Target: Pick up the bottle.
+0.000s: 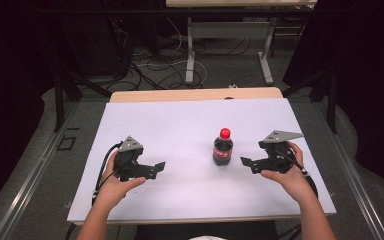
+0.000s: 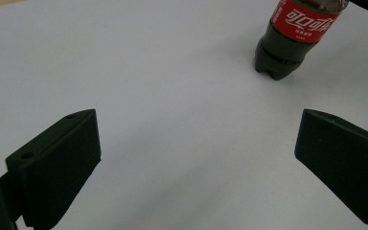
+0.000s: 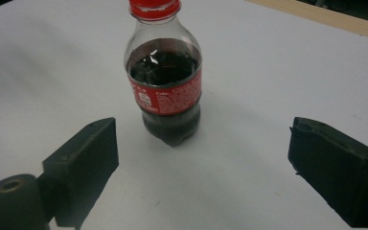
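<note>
A small cola bottle [image 1: 223, 148] with a red cap and red label stands upright near the middle of the white table top [image 1: 180, 125]. My right gripper [image 1: 246, 162] is just to its right, open, jaws pointing at it with a short gap between. In the right gripper view the bottle [image 3: 165, 81] stands ahead of the wide-apart jaws, left of centre. My left gripper [image 1: 159, 168] is farther off to the bottle's left, open and holding nothing. In the left gripper view the bottle [image 2: 294, 33] is at the upper right, beyond the jaws.
The white table top ends in a wooden strip [image 1: 195, 94] at the far edge. Beyond it are a grey floor with loose cables [image 1: 155, 65] and the legs of another table [image 1: 190, 50]. Black stands [image 1: 60, 90] flank both sides.
</note>
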Available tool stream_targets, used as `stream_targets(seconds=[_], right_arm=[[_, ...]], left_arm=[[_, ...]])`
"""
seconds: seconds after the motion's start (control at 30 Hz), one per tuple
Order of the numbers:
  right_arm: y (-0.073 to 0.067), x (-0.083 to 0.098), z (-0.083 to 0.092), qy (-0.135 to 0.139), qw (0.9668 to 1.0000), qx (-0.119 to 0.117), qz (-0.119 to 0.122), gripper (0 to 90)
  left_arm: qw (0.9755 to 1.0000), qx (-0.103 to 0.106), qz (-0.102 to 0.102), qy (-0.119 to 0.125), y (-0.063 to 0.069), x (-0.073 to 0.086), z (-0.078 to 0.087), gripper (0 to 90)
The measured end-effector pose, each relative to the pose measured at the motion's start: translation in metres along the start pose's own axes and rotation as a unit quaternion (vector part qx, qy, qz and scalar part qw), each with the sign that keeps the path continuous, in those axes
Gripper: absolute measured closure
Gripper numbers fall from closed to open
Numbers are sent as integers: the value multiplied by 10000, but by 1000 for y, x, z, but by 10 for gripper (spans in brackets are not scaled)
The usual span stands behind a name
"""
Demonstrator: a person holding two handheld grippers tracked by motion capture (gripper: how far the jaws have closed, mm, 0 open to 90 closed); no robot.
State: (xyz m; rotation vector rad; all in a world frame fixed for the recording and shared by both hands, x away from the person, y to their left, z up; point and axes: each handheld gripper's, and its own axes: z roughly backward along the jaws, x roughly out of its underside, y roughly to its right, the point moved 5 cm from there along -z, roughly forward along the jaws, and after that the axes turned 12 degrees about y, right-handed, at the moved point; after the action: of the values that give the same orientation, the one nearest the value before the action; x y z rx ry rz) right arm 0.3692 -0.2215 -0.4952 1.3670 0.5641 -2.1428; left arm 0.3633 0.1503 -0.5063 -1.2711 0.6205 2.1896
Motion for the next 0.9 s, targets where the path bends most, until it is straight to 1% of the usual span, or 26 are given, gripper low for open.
stream_targets(seconds=[0.03,0.1,0.13,0.17,0.2,0.23,0.27,0.3,0.37,0.43,0.5,0.57,0.67,0.77,0.8,0.83,0.9], right_arm=[[-1,0,-2,34,10000,-58,-29,110],[-2,1,-2,6,9999,-79,-72,111],[-2,3,-7,23,9999,-134,-48,115],[-2,3,-9,2,9999,-149,-41,117],[-3,3,-12,83,9999,-105,3,117],[-3,4,-14,73,9999,-87,72,118],[-5,3,-16,96,9999,-91,107,129],[-5,3,-17,111,9998,-106,156,154],[-6,2,-20,155,9996,-162,161,154],[-7,1,-24,131,9995,-210,181,157],[-9,0,-30,73,9992,-337,207,157],[-11,-1,-37,-39,9989,-392,261,156],[-15,1,-47,-117,9985,-434,323,160],[-17,5,-60,-197,9982,-503,272,163],[-18,6,-64,-197,9982,-516,224,166],[-18,7,-68,-207,9982,-502,235,166],[-18,9,-74,-265,9983,-486,179,166]], left_arm=[[10000,-14,-9,-8,0,1,0,21],[10000,5,-43,-48,-1,2,0,21],[10000,-2,1,-27,0,3,0,21],[10000,-20,0,-30,0,4,1,21],[10000,-20,0,-30,0,4,1,21],[10000,-37,15,14,0,4,1,21],[10000,-24,-16,-35,0,3,2,21],[10000,-52,-4,11,0,3,3,21],[10000,-47,29,-9,0,4,4,21],[10000,-74,13,-9,-1,5,5,21],[10000,-67,15,-48,-1,7,6,21],[10000,-91,3,-31,-1,7,7,21],[10000,-81,39,-43,-1,8,8,21],[9999,-90,65,-7,-1,8,6,22],[9999,-81,57,-49,0,9,6,22],[9999,-81,57,-49,0,9,6,22],[9999,-86,70,-42,0,9,6,22]])
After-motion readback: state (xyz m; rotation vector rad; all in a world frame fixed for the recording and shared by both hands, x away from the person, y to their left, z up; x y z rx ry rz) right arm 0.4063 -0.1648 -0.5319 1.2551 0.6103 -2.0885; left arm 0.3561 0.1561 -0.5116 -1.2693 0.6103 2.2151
